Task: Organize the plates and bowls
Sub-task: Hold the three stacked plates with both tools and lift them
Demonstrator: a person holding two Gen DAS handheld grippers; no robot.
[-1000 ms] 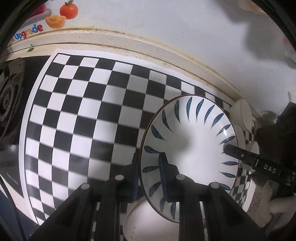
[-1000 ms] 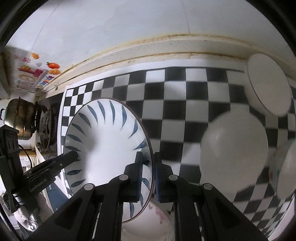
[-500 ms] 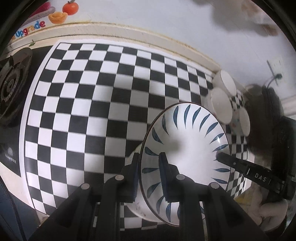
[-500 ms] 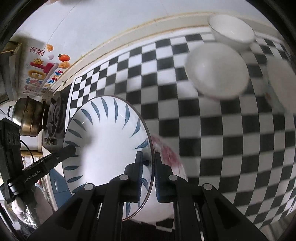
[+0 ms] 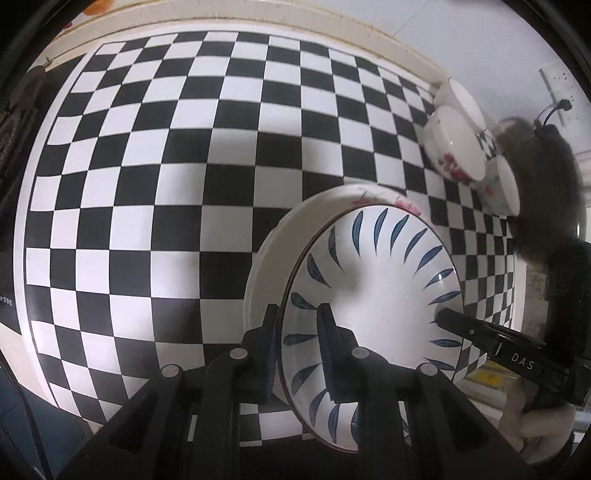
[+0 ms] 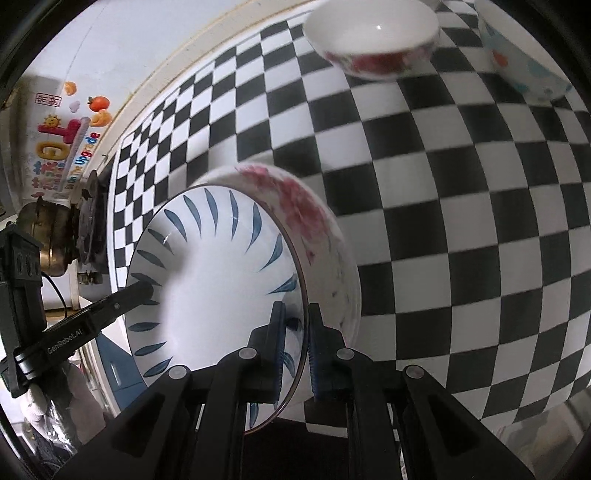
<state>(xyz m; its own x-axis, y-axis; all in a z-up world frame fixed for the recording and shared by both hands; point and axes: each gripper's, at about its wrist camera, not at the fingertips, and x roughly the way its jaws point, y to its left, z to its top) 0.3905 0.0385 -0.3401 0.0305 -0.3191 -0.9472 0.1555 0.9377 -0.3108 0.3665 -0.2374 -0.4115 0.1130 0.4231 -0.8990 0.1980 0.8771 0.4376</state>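
A white plate with blue leaf marks (image 5: 373,295) (image 6: 218,273) is held at two opposite rims. My left gripper (image 5: 297,317) is shut on its left rim, and my right gripper (image 6: 297,314) is shut on the right rim. Each view also shows the other gripper's tip on the far rim: the right gripper (image 5: 441,317) and the left gripper (image 6: 144,290). Just under the held plate lies a white plate with pink flowers (image 5: 280,251) (image 6: 317,229) on the checkered mat (image 5: 184,184). I cannot tell whether the two plates touch.
Three bowls stand at the mat's far right: a plain white bowl (image 5: 463,99), a red-flowered bowl (image 5: 454,147) (image 6: 373,33) and a bowl with blue and orange marks (image 5: 502,188) (image 6: 524,48). A gas stove (image 6: 88,229) and metal pot (image 6: 40,236) sit beyond the mat's left end.
Both grippers carried the blue-leaf plate across the mat and lower. The pink-flowered plate has come into view beneath it. Both grips are unchanged.
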